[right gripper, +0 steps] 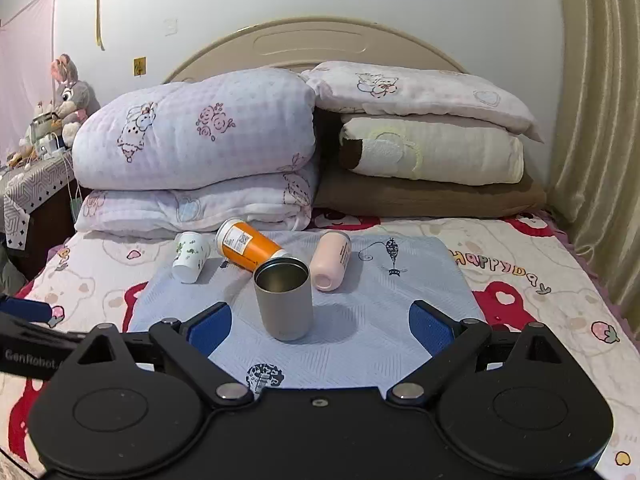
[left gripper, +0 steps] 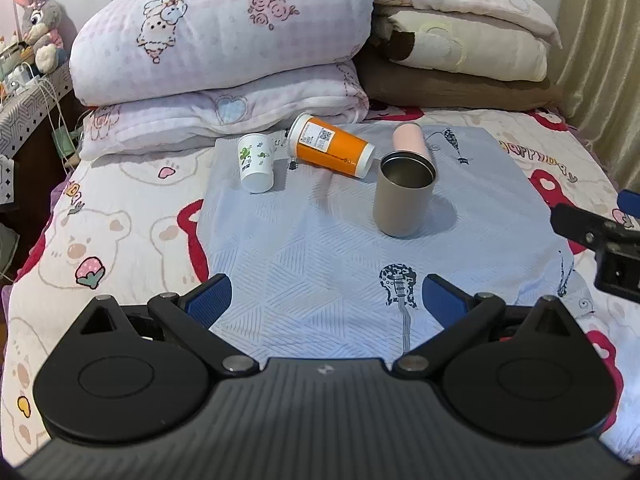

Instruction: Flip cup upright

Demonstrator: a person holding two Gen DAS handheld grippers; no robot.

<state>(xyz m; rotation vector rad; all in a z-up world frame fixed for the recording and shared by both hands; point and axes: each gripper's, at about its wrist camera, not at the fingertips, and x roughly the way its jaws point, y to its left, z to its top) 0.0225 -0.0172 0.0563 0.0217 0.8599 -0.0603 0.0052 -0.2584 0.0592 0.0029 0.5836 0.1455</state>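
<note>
A grey metal cup [left gripper: 403,194] [right gripper: 285,300] stands upright, mouth up, on a light blue cloth [left gripper: 320,248] [right gripper: 360,320]. An orange cup [left gripper: 330,146] [right gripper: 250,249] lies on its side behind it. A pink cup [left gripper: 408,140] [right gripper: 330,265] lies on its side to the right. A small white cup with green print [left gripper: 257,162] [right gripper: 191,256] lies tilted on the left. My left gripper [left gripper: 326,300] is open and empty, short of the cups. My right gripper [right gripper: 320,326] is open and empty, with the grey cup just ahead between its fingers.
Folded quilts [left gripper: 224,52] [right gripper: 192,152] and stacked pillows [left gripper: 460,48] [right gripper: 424,148] lie behind the cups. A bedside table [left gripper: 28,92] with a plush rabbit [right gripper: 70,96] is at the left. A curtain [right gripper: 596,140] hangs on the right. The right gripper shows at the left wrist view's right edge [left gripper: 600,244].
</note>
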